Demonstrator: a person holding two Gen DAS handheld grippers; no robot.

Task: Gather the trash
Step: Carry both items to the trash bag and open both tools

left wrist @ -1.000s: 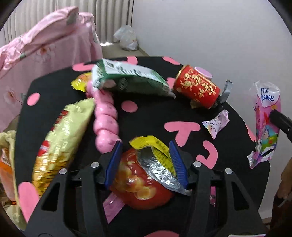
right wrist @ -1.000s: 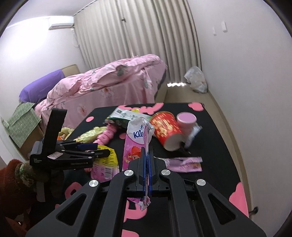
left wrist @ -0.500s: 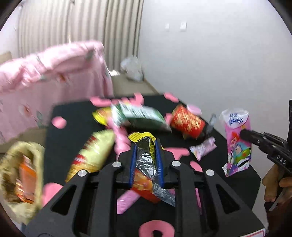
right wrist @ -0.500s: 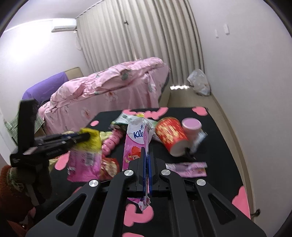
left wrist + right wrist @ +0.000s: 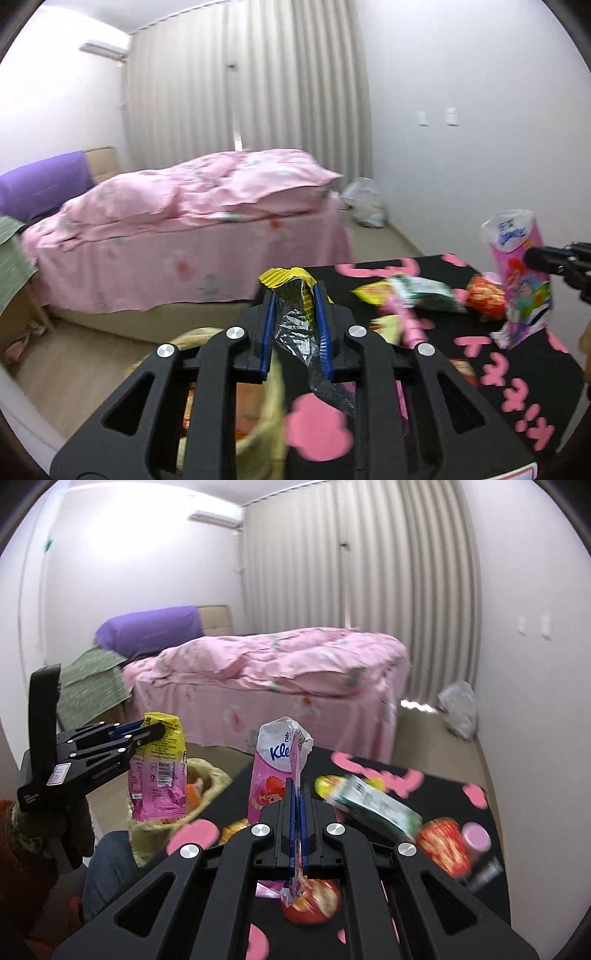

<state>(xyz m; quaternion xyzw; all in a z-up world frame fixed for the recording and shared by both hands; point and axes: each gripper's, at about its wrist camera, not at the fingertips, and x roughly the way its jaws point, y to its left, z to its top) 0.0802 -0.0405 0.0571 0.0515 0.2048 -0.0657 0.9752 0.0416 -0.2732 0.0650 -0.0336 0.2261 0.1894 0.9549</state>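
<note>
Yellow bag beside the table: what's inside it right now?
The right wrist view shows orange packaging inside the yellow bag. The snack wrapper clamped in the left gripper hangs in front of the opening, covering most of the inside.

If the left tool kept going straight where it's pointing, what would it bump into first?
Probably the pink bed. The left tool, clamped on a snack wrapper, points past the table's edge over bare floor; depth is unclear.
</note>
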